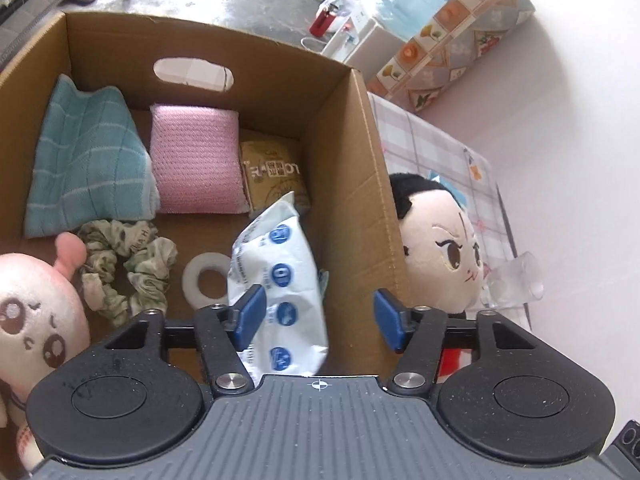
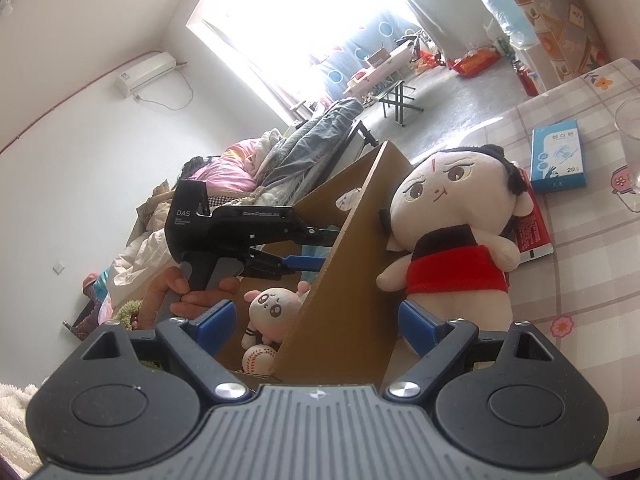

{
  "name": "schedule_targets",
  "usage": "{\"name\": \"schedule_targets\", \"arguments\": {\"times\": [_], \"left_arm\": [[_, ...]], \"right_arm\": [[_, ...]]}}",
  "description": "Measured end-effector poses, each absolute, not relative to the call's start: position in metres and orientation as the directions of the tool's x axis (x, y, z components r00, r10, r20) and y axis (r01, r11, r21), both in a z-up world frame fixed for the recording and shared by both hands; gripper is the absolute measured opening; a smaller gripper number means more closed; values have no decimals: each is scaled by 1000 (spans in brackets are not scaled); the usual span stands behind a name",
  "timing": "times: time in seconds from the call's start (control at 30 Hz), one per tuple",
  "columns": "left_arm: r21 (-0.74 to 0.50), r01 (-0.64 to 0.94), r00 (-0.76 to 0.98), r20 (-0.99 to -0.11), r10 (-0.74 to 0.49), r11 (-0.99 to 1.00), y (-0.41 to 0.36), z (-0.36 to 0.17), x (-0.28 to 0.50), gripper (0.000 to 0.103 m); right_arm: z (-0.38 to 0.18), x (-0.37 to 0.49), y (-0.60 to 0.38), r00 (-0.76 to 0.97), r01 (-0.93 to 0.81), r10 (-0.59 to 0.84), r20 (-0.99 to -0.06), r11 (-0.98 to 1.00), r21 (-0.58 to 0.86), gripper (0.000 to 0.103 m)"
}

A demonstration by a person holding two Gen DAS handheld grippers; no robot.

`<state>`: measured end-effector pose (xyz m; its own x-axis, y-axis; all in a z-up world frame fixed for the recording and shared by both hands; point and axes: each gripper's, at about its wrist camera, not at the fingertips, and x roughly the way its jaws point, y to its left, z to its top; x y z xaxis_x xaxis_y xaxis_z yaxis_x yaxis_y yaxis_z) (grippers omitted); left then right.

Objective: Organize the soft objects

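The wipes pack (image 1: 280,280) stands tilted inside the box (image 1: 352,168), near its right wall, its lower end between the jaws of the left gripper (image 1: 318,316). Those jaws are parted; the left pad (image 1: 250,316) lies against the pack, the right pad stands clear of it, so nothing is clamped. No earlier picture shows how the pack got there.

At the box's far wall lie a teal towel (image 1: 84,160), a pink cloth (image 1: 196,160) and a brown packet (image 1: 272,172), side by side from the left corner toward the right. Nearer, on the floor of the box, are a scrunchie (image 1: 124,264) and a white ring (image 1: 206,280), the ring just beside the pack. A pink plush (image 1: 36,312) sits at the near left corner.

Outside, a doll (image 1: 440,248) leans against the box's right wall on the checked tablecloth (image 1: 460,152), with a clear cup (image 1: 516,280) beyond it.

The right wrist view adds what the left cannot: a hand (image 2: 176,296) holding the left gripper over the box, a baseball (image 2: 258,360) below the pink plush, and on the tablecloth a blue carton (image 2: 558,156) and a red packet (image 2: 532,228) behind the doll. The right gripper (image 2: 316,324) is wide open and empty, straddling the near box corner
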<state>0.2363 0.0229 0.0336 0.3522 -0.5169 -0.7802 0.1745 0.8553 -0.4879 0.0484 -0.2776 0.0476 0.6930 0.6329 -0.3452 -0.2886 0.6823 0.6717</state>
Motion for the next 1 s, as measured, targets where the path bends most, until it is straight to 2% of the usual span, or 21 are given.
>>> {"name": "schedule_targets", "arguments": {"times": [0.07, 0.43, 0.77, 1.0], "left_arm": [[-473, 171, 359, -787, -502, 864, 24, 34, 235, 66], [-485, 144, 364, -784, -502, 862, 32, 29, 236, 68], [-581, 150, 360, -721, -592, 800, 39, 23, 223, 69], [-648, 92, 357, -687, -633, 756, 58, 10, 222, 69]], "right_arm": [[46, 49, -279, 694, -287, 632, -345, 683, 672, 91], [46, 49, -279, 699, -286, 629, -340, 682, 673, 91], [78, 59, -281, 730, -318, 596, -335, 730, 606, 91], [100, 67, -261, 740, -375, 599, -306, 745, 552, 91]]}}
